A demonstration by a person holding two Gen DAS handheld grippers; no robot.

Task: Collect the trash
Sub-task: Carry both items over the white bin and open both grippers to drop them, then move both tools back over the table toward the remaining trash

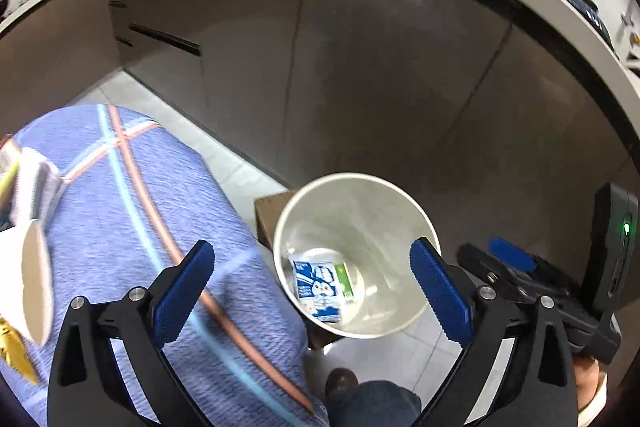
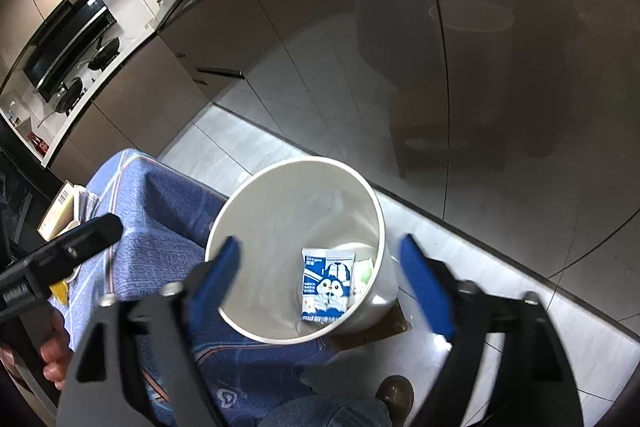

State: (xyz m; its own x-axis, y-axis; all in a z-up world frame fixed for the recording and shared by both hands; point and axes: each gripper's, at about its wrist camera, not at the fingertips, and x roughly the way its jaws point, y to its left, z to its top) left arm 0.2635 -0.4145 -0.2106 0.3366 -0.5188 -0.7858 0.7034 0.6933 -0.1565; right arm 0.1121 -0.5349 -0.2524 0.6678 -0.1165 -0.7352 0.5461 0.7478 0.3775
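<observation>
A white bin (image 1: 384, 195) (image 2: 360, 195) stands on a brown board on the floor beside a table with a blue cloth. Inside lie a blue-and-white penguin packet (image 1: 318, 285) (image 2: 329, 285) and a green-and-white item (image 1: 345, 281) (image 2: 366, 273). My left gripper (image 1: 312, 287) is open and empty, above the bin's near left rim. My right gripper (image 2: 320, 275) is open and empty, above the bin's opening. The right gripper also shows at the right of the left wrist view (image 1: 512, 259).
The blue-clothed table (image 1: 140, 211) (image 2: 160, 219) holds white paper trash (image 1: 34, 267), a yellow wrapper (image 1: 12, 351) and a box (image 2: 60, 211). Brown cabinets (image 1: 360, 67) and a countertop stand behind the bin. My shoe (image 2: 394, 393) is on the tiled floor.
</observation>
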